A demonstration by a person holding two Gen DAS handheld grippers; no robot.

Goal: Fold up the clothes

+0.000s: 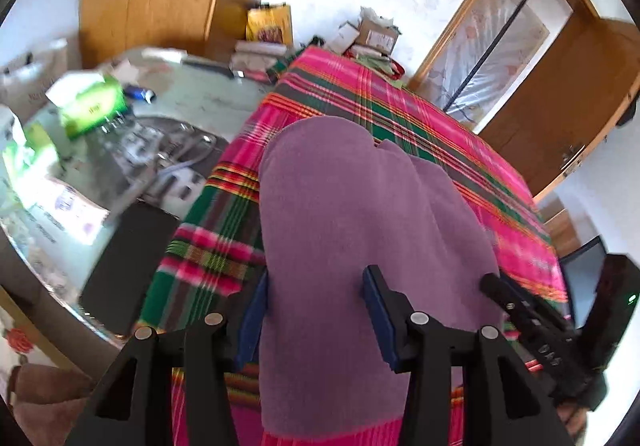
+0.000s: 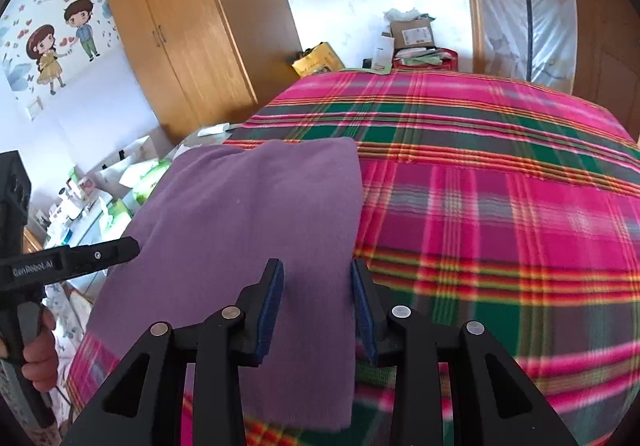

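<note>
The folded purple garment (image 1: 360, 214) lies on the plaid bedspread (image 2: 500, 186). Left gripper (image 1: 316, 302) and right gripper (image 2: 316, 286) hover over it, jaws apart, empty. A cluttered table (image 1: 192, 86) adjoins the bed.

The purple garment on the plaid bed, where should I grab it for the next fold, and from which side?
Probably the near hem of the purple garment, at its two near corners, coming from the near edge of the plaid bedspread. It lies flat, already folded into a long strip running away from you. The left gripper and right gripper both hang open over that near end.
</note>
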